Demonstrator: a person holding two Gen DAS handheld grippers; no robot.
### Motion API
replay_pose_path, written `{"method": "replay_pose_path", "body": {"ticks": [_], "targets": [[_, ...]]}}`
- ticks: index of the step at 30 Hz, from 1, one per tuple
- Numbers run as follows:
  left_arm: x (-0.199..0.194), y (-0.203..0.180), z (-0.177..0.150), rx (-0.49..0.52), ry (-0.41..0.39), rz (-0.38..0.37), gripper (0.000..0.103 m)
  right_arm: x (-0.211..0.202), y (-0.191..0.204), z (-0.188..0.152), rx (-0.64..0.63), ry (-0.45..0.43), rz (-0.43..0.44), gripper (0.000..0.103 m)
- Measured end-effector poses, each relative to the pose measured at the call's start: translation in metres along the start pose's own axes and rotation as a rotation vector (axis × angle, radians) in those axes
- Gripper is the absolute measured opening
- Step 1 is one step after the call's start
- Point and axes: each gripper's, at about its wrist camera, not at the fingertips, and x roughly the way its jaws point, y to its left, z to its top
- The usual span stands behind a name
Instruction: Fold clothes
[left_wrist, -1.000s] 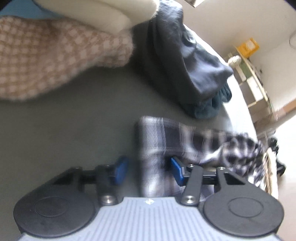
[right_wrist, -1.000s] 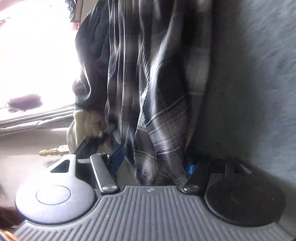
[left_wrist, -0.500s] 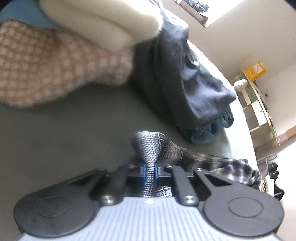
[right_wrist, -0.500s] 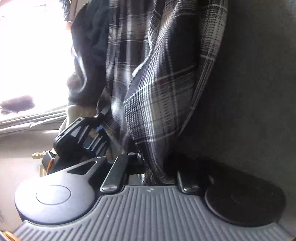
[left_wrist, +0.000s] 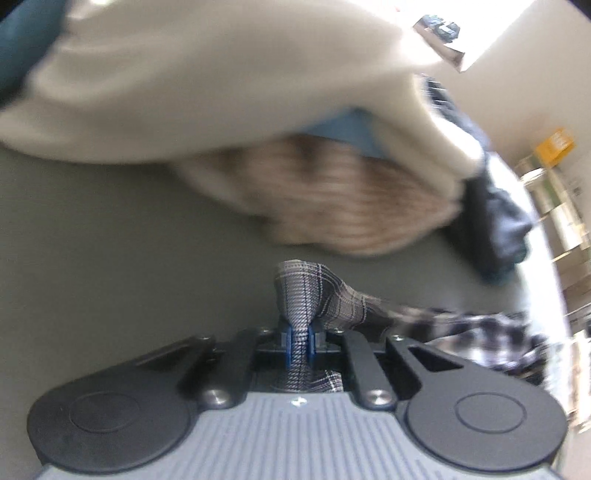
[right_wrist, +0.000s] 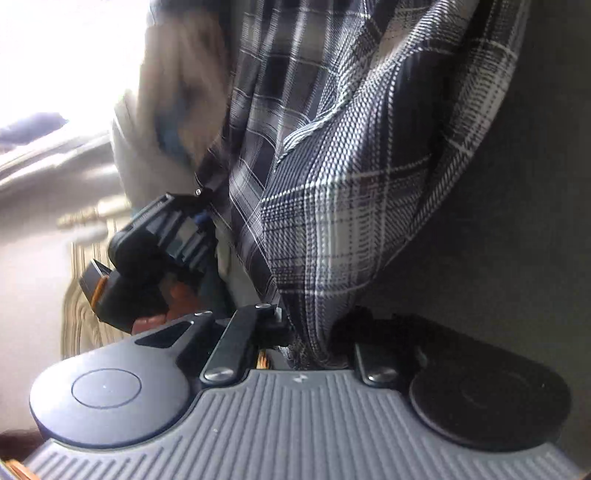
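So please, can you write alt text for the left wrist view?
The left gripper is shut on a bunched edge of plaid cloth above a grey surface. Behind, blurred, lie a cream garment, a beige knit and dark clothes.

Navy, grey and white plaid on the shirt (left_wrist: 314, 295), crisp checks up close in the right wrist view! Behind it sits a cream garment (left_wrist: 221, 85), a tan-and-cream checked knit (left_wrist: 351, 210) and a dark navy one (left_wrist: 498, 221), all on a dull grey-green surface (left_wrist: 110, 258). Blue pads (left_wrist: 289, 343) on the black left gripper (left_wrist: 300, 343).
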Motion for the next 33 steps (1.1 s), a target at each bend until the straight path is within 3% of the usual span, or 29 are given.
{"method": "replay_pose_path", "body": {"ticks": [4, 6, 7, 8, 10, 11, 12, 14, 20, 24, 28, 30, 33], "targets": [[-0.003, 0.04, -0.008, 0.017, -0.002, 0.051, 0.011, 0.053, 0.0, -0.034, -0.014, 0.06, -0.054, 0.009], [0.003, 0.05, -0.014, 0.0, -0.013, 0.041, 0.032, 0.064, -0.002, -0.037, -0.026, 0.059, -0.095, 0.013], [0.005, 0.054, -0.017, -0.009, -0.02, 0.031, 0.035, 0.065, -0.004, -0.036, -0.014, 0.067, -0.116, 0.015], [0.007, 0.058, -0.02, -0.018, -0.027, 0.022, 0.041, 0.066, -0.005, -0.034, -0.003, 0.075, -0.137, 0.024], [0.001, 0.065, -0.019, -0.037, -0.033, 0.002, 0.063, 0.063, -0.01, -0.032, 0.043, 0.1, -0.138, 0.041], [-0.003, 0.066, -0.019, -0.038, -0.033, 0.017, 0.078, 0.058, -0.013, -0.032, 0.078, 0.118, -0.118, 0.063], [-0.008, 0.067, -0.019, -0.031, -0.044, 0.034, 0.084, 0.061, -0.007, -0.025, 0.094, 0.137, -0.107, 0.077], [-0.022, 0.076, -0.022, -0.043, -0.057, 0.041, 0.088, 0.055, -0.001, -0.022, 0.091, 0.178, -0.152, 0.083], [-0.063, 0.119, -0.052, -0.159, -0.04, 0.035, 0.09, 0.022, 0.017, -0.047, -0.031, 0.388, -0.371, 0.083], [-0.078, 0.136, -0.09, -0.22, -0.013, -0.001, 0.088, 0.034, 0.096, -0.057, -0.451, 0.487, -0.381, 0.083], [-0.075, 0.134, -0.113, -0.237, 0.018, -0.083, 0.078, 0.06, 0.188, -0.064, -0.912, 0.395, -0.352, 0.083], [-0.07, 0.125, -0.117, -0.205, 0.024, -0.122, 0.07, 0.116, 0.238, -0.042, -1.085, 0.348, -0.366, 0.082], [-0.059, 0.111, -0.121, -0.156, 0.029, -0.174, 0.054, 0.175, 0.267, -0.018, -1.315, 0.313, -0.433, 0.078]]}}
